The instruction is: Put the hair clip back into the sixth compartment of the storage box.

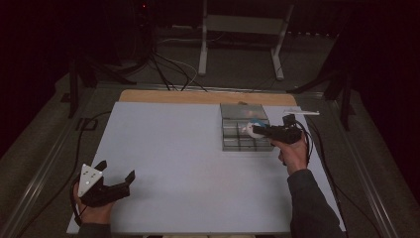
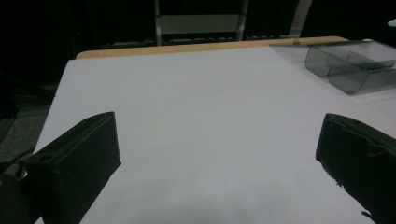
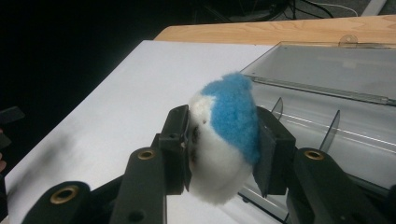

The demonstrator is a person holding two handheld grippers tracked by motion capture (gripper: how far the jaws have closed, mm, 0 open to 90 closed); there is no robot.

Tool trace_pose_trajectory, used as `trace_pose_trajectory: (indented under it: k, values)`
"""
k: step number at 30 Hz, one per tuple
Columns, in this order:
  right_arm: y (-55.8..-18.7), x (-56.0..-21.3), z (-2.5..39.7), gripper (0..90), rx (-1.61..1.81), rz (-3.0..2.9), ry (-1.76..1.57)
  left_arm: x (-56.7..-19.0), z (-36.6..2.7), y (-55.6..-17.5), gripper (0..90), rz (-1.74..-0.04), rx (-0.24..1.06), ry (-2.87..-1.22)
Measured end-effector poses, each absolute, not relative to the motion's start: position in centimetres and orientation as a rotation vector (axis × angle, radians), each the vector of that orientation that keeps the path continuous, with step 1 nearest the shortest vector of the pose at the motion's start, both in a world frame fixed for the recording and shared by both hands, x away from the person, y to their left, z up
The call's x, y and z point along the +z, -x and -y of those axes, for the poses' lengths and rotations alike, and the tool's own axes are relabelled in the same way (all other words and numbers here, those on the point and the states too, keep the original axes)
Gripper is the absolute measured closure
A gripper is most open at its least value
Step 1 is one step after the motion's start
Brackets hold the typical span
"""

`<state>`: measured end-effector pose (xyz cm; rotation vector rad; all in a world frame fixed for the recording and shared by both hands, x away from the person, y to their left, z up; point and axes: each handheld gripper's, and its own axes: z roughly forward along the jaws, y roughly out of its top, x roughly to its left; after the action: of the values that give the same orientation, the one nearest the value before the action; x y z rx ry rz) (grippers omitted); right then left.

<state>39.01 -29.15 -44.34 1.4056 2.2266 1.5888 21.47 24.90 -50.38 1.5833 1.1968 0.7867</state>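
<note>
A small blue and white plush toy (image 3: 224, 135) is squeezed between the jaws of my right gripper (image 3: 224, 149). In the high view that gripper (image 1: 257, 131) holds the plush toy (image 1: 254, 129) over the clear plastic divided box (image 1: 233, 143) at the table's right side, with the box's open lid (image 3: 336, 70) lying flat behind it. My left gripper (image 1: 118, 174) rests near the front left corner of the white table (image 1: 173, 148), its jaws wide apart with nothing between them. From the left gripper view the box (image 2: 355, 63) sits far off at the upper right.
A wooden strip (image 1: 198, 97) runs along the table's far edge. Cables (image 1: 168, 69) and a metal stand (image 1: 242, 29) lie on the floor behind the table. Dark stand legs (image 1: 341, 89) flank it on both sides.
</note>
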Motion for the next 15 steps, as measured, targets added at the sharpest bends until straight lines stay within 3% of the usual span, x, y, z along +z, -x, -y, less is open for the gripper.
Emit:
trace_pose_trajectory:
  k: [15]
  values:
    - [-40.0, -45.5, 30.4, 60.7, 1.571, -2.216, -1.460, -50.7, -25.1, -21.5, 0.8, -1.236, 0.810, -1.547]
